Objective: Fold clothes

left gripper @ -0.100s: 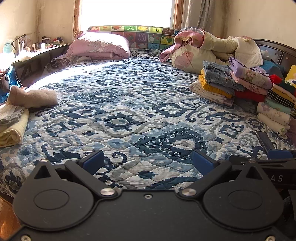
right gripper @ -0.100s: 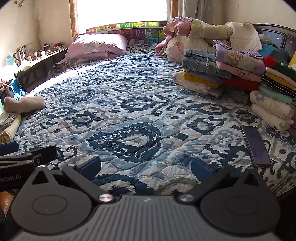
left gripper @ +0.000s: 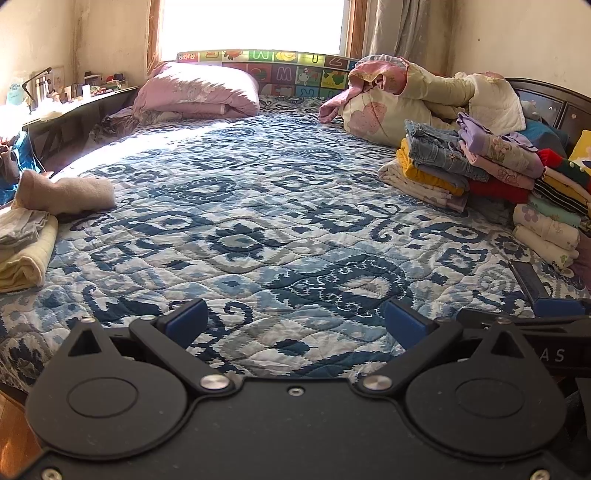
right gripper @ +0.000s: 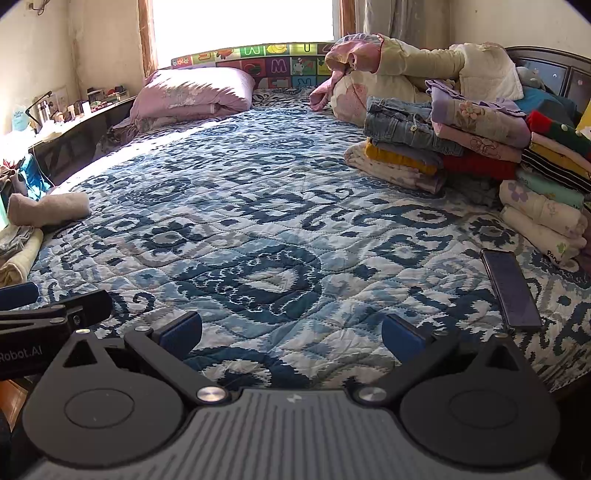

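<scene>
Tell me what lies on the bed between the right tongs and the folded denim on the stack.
Only bare blue patterned quilt lies between the open right tongs and the folded denim, as the right wrist view shows. The dark phone lies off to the right.

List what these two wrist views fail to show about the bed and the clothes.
- Clothes stack: its right side is cut off by the frame edge in both views.
- Phone: in the left wrist view, the right gripper covers its near end.
- Shelf items: too small to identify.
- Window: overexposed, nothing visible outside.
- Folded towels: cut by the left edge.
</scene>
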Tool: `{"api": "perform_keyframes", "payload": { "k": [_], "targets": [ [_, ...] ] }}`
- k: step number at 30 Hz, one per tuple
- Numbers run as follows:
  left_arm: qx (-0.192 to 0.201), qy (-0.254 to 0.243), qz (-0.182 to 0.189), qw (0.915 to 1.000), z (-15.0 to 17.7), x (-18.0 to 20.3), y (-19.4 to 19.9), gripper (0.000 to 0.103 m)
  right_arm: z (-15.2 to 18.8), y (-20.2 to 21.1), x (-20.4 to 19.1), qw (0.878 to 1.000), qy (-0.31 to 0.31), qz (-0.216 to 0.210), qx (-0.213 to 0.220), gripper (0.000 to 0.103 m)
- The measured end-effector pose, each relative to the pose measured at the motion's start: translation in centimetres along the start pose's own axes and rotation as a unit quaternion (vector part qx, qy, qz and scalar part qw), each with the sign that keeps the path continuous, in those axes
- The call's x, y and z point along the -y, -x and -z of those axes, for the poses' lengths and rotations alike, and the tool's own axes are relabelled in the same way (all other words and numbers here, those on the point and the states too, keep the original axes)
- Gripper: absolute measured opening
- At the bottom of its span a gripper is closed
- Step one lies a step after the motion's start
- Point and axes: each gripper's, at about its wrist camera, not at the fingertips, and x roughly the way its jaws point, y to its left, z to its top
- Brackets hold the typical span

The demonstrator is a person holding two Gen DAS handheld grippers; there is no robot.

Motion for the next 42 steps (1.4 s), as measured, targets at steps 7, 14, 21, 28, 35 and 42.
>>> {"api": "perform_keyframes", "payload": {
  "k": [7, 14, 21, 28, 35, 42],
  "targets": [
    [0.001, 0.001, 0.001, 1.0000, 0.05, 0.04, -0.06, 0.103, 0.06, 0.09, 0.20, 1.000, -0.001, -0.002, 0.002, 0.103],
    [0.002, 0.001, 0.002, 1.0000, 0.09, 0.07, -0.11, 0.103, 0.03, 0.10, 0.06, 1.000, 0.000, 0.001, 0.001, 0.103],
    [0.002, 0.002, 0.002, 1.0000, 0.06, 0.08, -0.05, 0.103, 0.06, 0.10, 0.02, 1.000, 0.001, 0.001, 0.002, 0.103],
    [0.002, 0.002, 0.001, 1.0000, 0.09, 0.00, 0.03, 0.103, 0.00, 0.18, 0.01, 1.000, 0.000, 0.001, 0.002, 0.103],
    [0.001, 0.002, 0.000, 1.0000, 0.09, 0.08, 0.03, 0.103, 0.01, 0.33, -0.15, 1.000, 0.002, 0.001, 0.004, 0.103],
    [0.001, 0.002, -0.001, 1.0000, 0.18, 0.12, 0.10, 0.103, -0.03, 0.37, -0.07, 1.000, 0.001, 0.002, 0.003, 0.103]
  ]
}}
